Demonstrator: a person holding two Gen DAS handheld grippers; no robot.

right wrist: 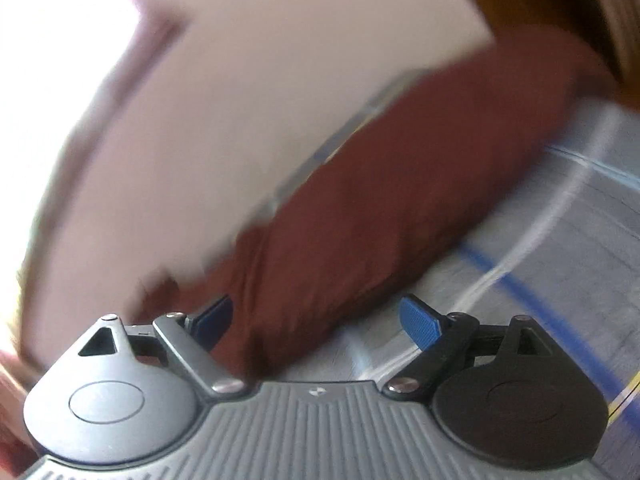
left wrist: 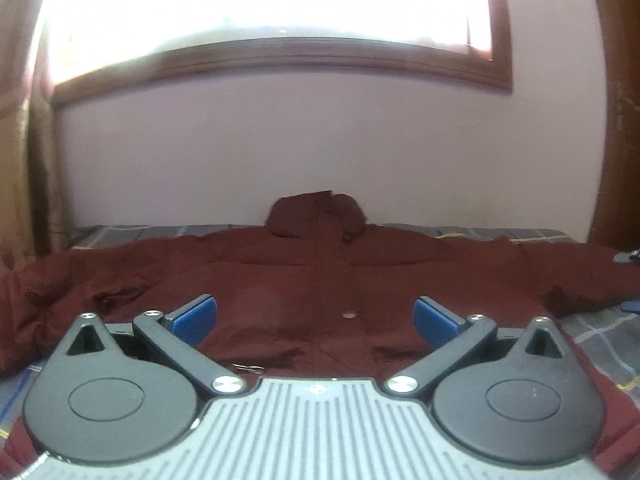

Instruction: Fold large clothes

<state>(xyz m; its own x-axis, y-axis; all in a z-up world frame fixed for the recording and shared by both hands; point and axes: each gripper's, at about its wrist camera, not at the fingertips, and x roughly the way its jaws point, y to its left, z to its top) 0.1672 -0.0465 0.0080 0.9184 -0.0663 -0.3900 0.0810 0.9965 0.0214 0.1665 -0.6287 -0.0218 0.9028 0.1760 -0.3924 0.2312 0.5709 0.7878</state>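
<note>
A large dark red jacket [left wrist: 304, 272] lies spread flat on the bed, hood toward the far wall, sleeves out to both sides. My left gripper [left wrist: 316, 316] is open and empty, low over the jacket's lower front near a metal snap [left wrist: 350, 315]. My right gripper [right wrist: 316, 320] is open and empty, tilted, just above one red sleeve [right wrist: 400, 200] that runs away to the upper right. The right wrist view is blurred by motion.
The bed has a grey plaid cover [left wrist: 592, 336] with blue and yellow lines, also in the right wrist view [right wrist: 560, 260]. A pale wall [left wrist: 320, 140] with a wood-framed window [left wrist: 280, 56] stands right behind the bed. Dark wooden furniture [left wrist: 620, 120] is at the right.
</note>
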